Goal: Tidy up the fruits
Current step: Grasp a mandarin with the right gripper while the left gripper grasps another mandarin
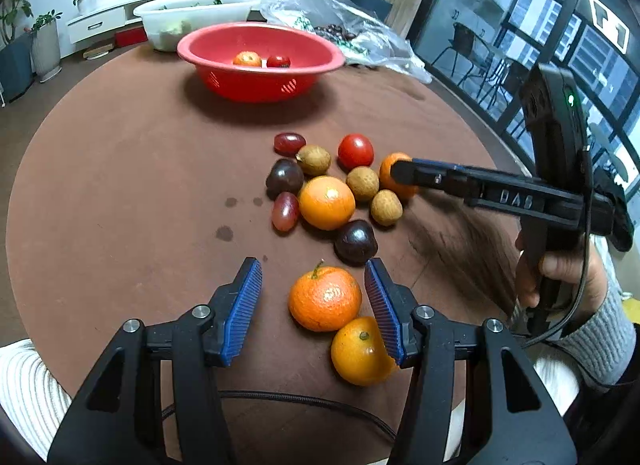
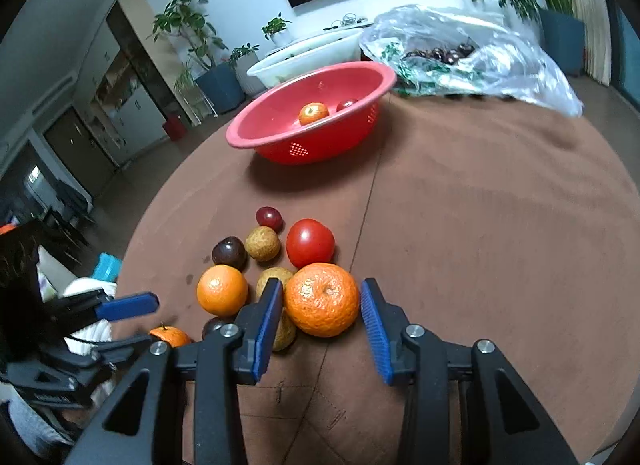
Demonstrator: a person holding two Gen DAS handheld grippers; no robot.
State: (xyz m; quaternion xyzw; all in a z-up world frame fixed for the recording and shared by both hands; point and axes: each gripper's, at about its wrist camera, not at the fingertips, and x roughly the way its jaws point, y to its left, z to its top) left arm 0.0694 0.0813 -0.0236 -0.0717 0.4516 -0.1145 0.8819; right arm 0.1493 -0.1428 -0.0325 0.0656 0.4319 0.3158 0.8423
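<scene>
On the brown tablecloth lies a cluster of fruit: a tomato (image 1: 355, 151) (image 2: 311, 243), oranges, longans, grapes and dark round fruits. My left gripper (image 1: 314, 301) (image 2: 144, 325) is open around a stemmed mandarin (image 1: 325, 297) (image 2: 170, 335), which lies nearer the right pad. A smoother orange (image 1: 360, 351) lies partly under that finger. My right gripper (image 2: 322, 305) (image 1: 400, 175) flanks a larger mandarin (image 2: 322, 299) (image 1: 390, 177); its left pad is at the peel, and a thin gap shows at the right pad. The red basket (image 1: 200, 57) (image 2: 248, 141) at the back holds two fruits.
Behind the basket stand a white tub (image 1: 192, 13) and a clear plastic bag (image 1: 340, 21) (image 2: 500, 49) with dark fruit. A hand (image 1: 560, 269) in a grey sleeve holds the right gripper. A black cable (image 1: 300, 401) crosses the near table edge. Potted plants line the far wall.
</scene>
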